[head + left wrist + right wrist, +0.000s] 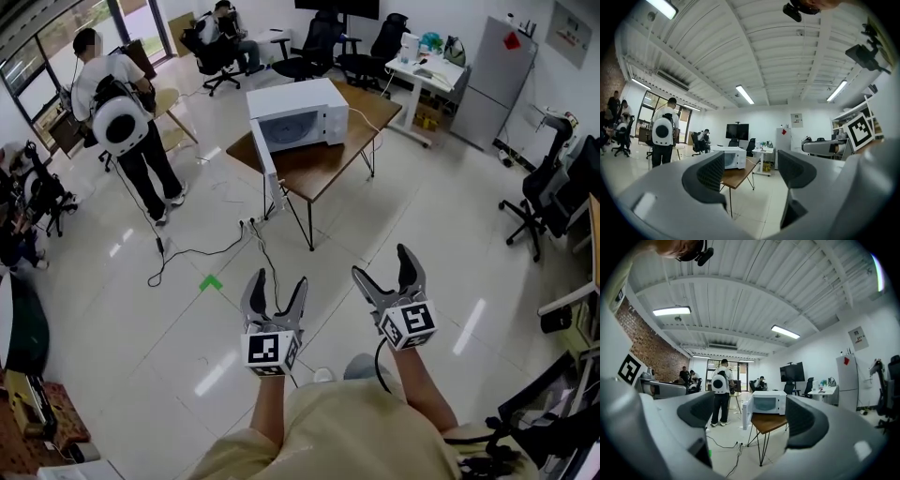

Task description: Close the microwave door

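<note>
I held my left gripper (279, 283) and right gripper (384, 266) forward side by side, both claws open and empty. The microwave (300, 112), its door (269, 171) open, sat at twelve o'clock on a wooden table (323, 167), well away across the tiled floor (187, 309).

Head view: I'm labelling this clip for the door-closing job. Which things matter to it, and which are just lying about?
Belong to the job:
microwave; its open door; wooden table under it; left gripper and right gripper, both open and empty.

Just about:
person with white backpack; floor cable; green tape mark; office chair; white cabinet.
</note>
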`<state>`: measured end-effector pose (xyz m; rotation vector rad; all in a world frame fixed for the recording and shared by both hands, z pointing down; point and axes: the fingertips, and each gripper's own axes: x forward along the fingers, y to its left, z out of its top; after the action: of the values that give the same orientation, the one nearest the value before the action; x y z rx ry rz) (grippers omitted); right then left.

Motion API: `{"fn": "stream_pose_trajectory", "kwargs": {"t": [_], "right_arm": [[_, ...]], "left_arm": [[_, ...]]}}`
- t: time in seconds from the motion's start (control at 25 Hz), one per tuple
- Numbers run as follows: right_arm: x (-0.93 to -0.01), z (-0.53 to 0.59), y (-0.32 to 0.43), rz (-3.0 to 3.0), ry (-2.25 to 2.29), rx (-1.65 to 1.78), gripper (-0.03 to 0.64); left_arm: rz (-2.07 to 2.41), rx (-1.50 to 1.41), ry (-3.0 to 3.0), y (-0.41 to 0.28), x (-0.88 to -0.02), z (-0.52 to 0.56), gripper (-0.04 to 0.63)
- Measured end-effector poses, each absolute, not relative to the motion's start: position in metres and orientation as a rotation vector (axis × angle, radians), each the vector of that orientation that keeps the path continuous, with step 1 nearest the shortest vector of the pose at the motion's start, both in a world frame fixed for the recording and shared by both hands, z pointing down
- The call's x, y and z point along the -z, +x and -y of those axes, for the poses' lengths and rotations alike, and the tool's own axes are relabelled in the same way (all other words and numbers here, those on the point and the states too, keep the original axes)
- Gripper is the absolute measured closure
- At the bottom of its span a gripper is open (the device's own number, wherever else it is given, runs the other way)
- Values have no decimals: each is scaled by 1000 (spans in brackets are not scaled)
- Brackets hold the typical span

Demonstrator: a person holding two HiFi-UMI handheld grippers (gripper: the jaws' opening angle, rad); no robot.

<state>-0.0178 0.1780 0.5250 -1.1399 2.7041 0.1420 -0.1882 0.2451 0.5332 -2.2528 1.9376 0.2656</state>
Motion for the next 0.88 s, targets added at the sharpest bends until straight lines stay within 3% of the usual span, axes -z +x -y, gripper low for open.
{"fn": "stream_pose_trajectory", "kwargs": {"t": [0.36, 0.68, 0.88], "right_arm": [[-564, -71, -45, -2741, -1074, -71, 155], [-556, 92, -25, -2697, -953, -14, 156], [-540, 136, -37, -2663, -855, -42, 158]], "left_arm": [[-1989, -314, -2279, -214, -563, -143, 239], [-2005, -216, -2160, -183, -550, -10, 239], [-2045, -219, -2071, -185, -538, 34, 239]]}}
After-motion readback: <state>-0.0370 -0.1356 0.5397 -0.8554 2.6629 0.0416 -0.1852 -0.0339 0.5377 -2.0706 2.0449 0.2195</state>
